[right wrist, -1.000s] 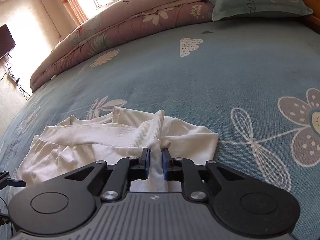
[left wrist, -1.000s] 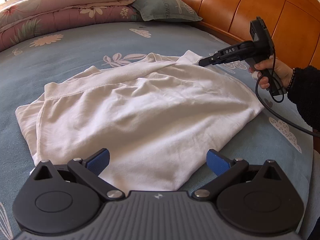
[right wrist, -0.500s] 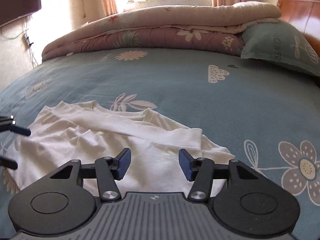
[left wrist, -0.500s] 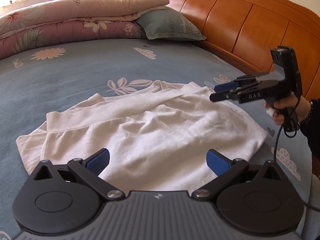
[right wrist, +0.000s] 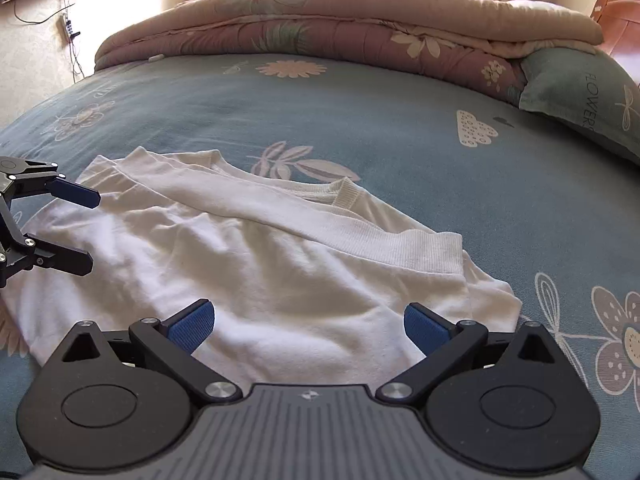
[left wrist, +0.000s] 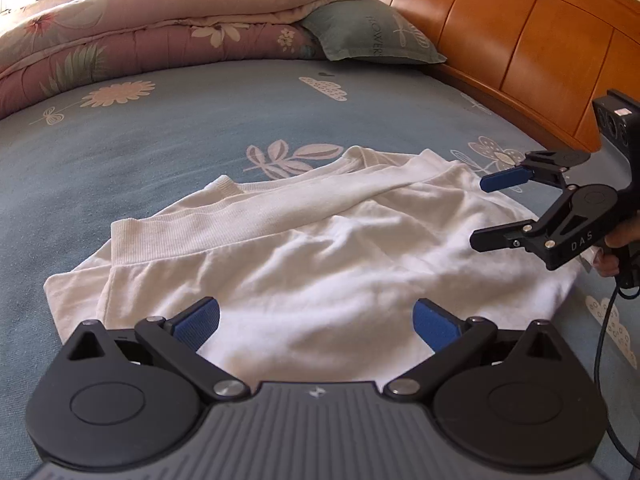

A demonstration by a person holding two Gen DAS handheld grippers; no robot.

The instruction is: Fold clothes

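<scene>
right gripper (right wrist: 307,322) opening, empty | white garment (right wrist: 256,256) flat on bed (right wrist: 360,120)

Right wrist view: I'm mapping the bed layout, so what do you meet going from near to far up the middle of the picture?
Right gripper, jaws opening with nothing between them → white garment → blue sheet → folded quilt.

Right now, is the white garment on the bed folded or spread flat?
Partly folded. The white garment has a sleeve with a ribbed cuff laid across its body, and layered edges show; it is rumpled, not a finished fold.

hand (left wrist: 618,250) mostly beyond frame edge
</scene>
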